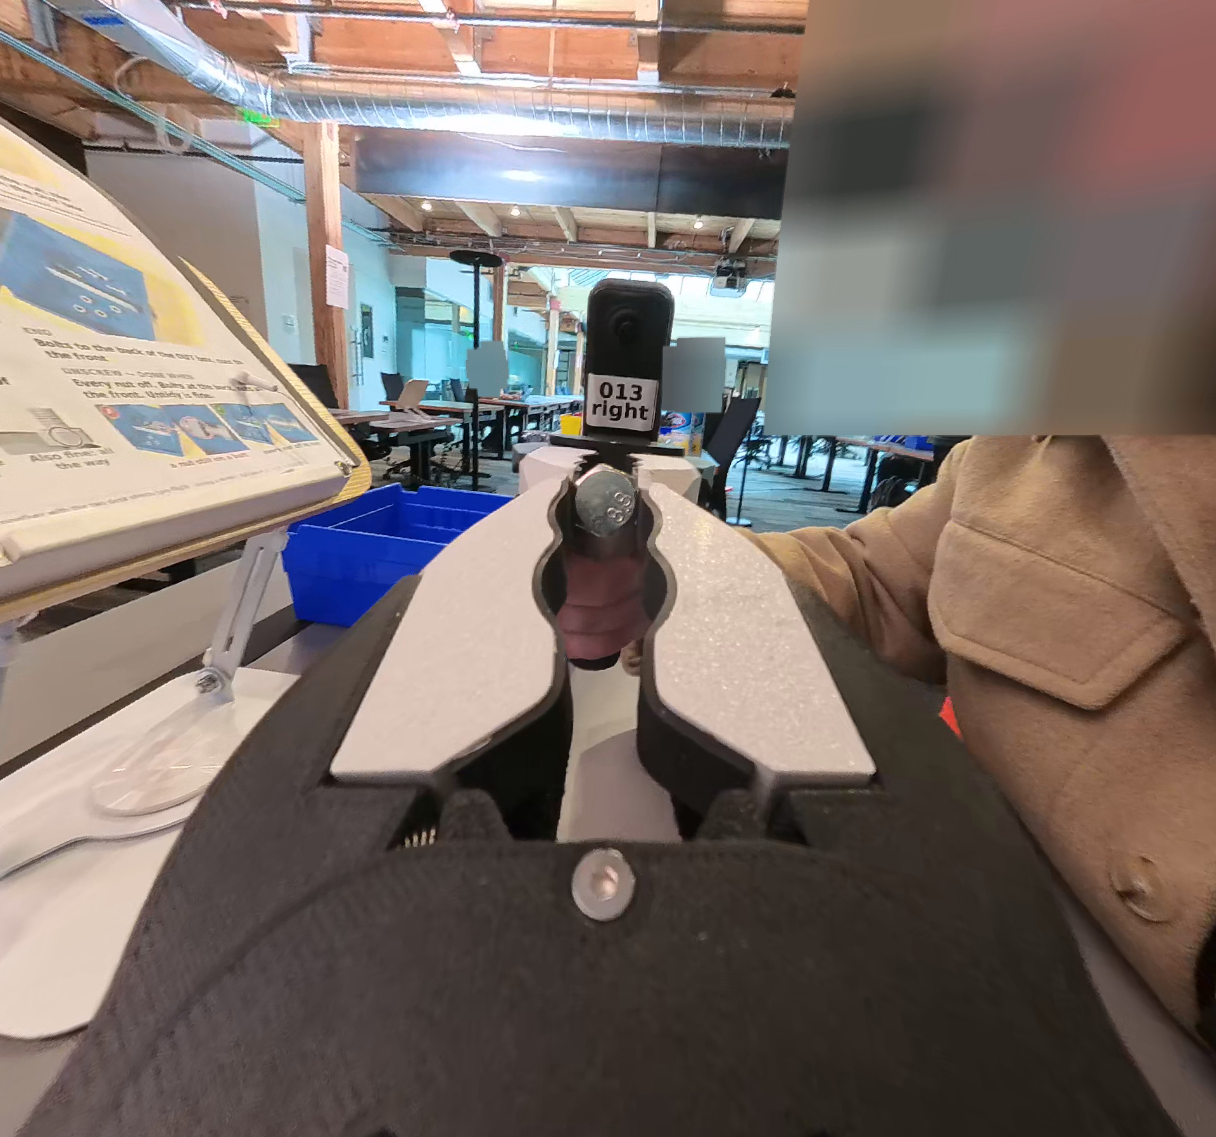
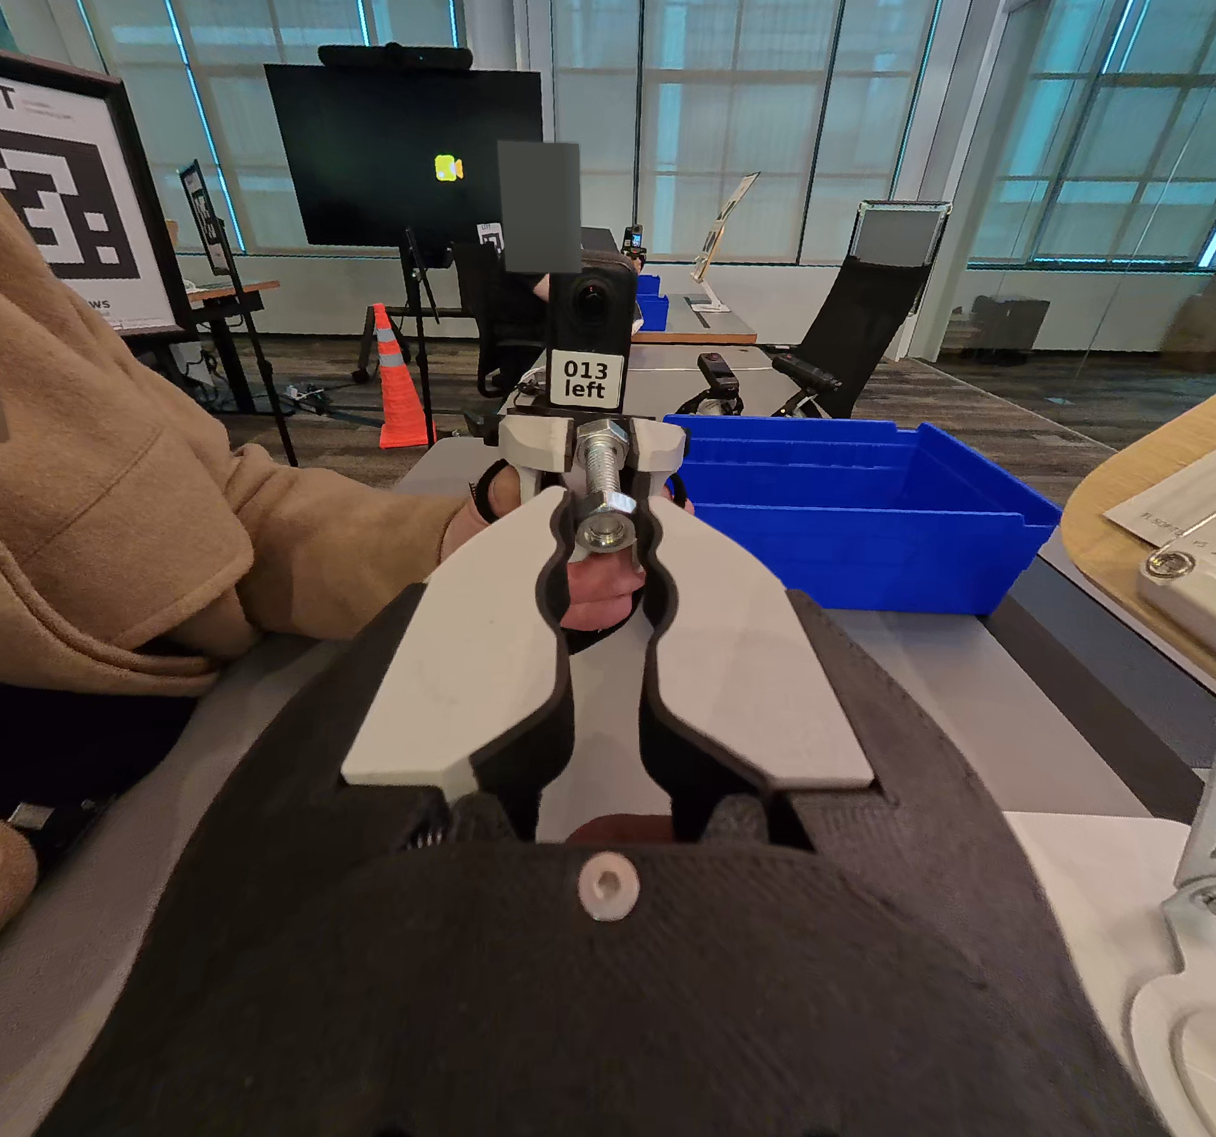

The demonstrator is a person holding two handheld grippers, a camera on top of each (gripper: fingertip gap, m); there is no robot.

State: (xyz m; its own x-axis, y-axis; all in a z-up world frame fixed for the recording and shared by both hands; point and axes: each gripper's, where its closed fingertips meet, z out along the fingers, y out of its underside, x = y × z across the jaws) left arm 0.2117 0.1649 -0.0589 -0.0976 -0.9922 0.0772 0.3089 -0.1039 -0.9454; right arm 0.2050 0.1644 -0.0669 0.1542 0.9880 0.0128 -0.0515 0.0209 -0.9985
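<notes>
Left gripper (image 1: 605, 495) was pressed onto the hex head of a steel bolt (image 1: 603, 506), head facing the camera, shiny and stamped. Right gripper (image 2: 606, 516) faced it head-on, its tongs pinching a hex nut (image 2: 616, 504) near the free end of the threaded shaft (image 2: 599, 472). The bolt was held in the air between the two grippers, above the table, with the shaft running near to far in the right wrist view.

Both grippers had white, matte, finely grained fingers with wavy black inner edges and black printed bodies. A tan, soft-looking sleeve (image 1: 855, 572) reached in behind the right gripper.

A blue plastic bin (image 2: 855, 552), glossy with ribbed dividers, sat on the grey table (image 2: 921, 677) to the right, nothing visible inside. A printed sheet on a tilted wooden stand (image 1: 131, 381) stood near left in the left wrist view. An orange cone (image 2: 398, 381) stood far off on the floor.
</notes>
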